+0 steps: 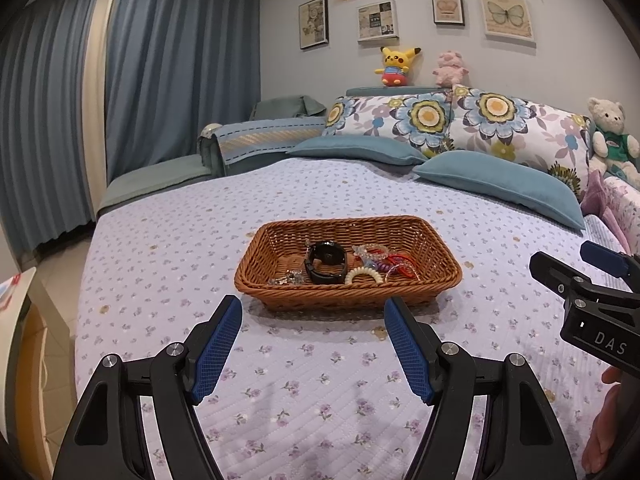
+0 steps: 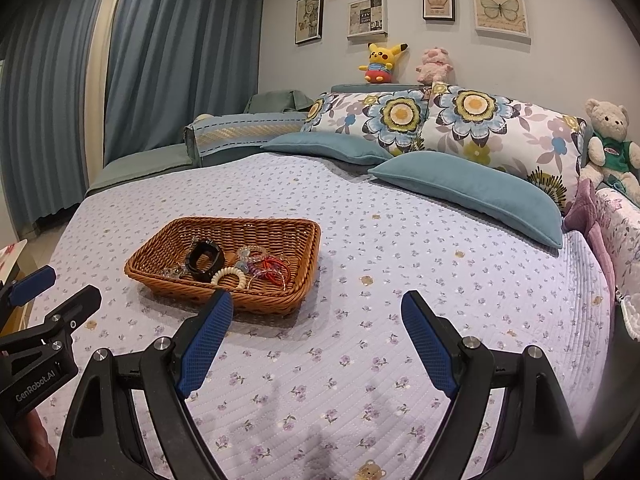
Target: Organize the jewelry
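Observation:
A brown wicker basket [image 1: 442, 258] sits on the bed and also shows in the right wrist view [image 2: 308, 256]. Inside lie a black watch [image 1: 326, 266], a cream spiral band [image 1: 362, 276], red bands [image 1: 400, 266], clear bead bracelets [image 1: 372, 250] and a silver chain [image 1: 286, 279]. The watch [image 2: 206, 262] shows from the right too. My left gripper [image 1: 314, 308] is open and empty, just in front of the basket. My right gripper [image 2: 318, 304] is open and empty, to the basket's right and nearer me. Each gripper appears at the edge of the other's view.
The floral quilted bedspread [image 1: 304, 384] spreads around the basket. Blue cushions [image 1: 500, 186] and flowered pillows [image 1: 516, 128] lie at the head. Plush toys [image 1: 394, 65] sit behind them. Blue curtains [image 1: 160, 72] hang at left; the bed edge drops to a tiled floor there.

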The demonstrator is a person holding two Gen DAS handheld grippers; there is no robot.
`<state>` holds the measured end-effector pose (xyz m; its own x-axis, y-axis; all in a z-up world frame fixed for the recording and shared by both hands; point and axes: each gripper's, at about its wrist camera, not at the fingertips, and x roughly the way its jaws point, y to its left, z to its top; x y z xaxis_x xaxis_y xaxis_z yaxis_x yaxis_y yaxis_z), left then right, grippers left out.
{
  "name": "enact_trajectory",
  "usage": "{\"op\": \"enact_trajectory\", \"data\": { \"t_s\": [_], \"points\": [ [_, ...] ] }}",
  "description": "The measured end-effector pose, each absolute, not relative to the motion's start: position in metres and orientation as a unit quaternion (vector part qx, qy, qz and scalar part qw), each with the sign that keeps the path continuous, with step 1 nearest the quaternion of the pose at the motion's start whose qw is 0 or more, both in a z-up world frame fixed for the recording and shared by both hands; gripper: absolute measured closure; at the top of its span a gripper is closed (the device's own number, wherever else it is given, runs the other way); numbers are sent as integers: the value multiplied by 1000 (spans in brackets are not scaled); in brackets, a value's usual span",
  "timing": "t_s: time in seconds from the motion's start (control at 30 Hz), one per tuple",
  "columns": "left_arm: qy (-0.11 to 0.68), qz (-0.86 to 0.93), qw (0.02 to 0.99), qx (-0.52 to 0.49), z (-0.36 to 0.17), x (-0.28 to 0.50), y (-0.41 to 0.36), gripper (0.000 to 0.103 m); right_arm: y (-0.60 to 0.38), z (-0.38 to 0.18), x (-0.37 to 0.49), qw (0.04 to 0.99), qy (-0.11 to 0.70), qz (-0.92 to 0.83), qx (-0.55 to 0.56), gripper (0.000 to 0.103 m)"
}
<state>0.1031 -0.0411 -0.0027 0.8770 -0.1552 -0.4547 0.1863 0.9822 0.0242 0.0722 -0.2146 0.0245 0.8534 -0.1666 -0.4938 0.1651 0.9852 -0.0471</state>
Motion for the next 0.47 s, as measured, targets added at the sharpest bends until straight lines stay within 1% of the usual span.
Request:
{"op": "enact_trajectory", "data": {
  "t_s": [0.47],
  "points": [
    [256, -95, 962, -9, -6, 115, -26, 28, -215, 24, 72, 963, 258, -84, -4, 16]
  ]
}}
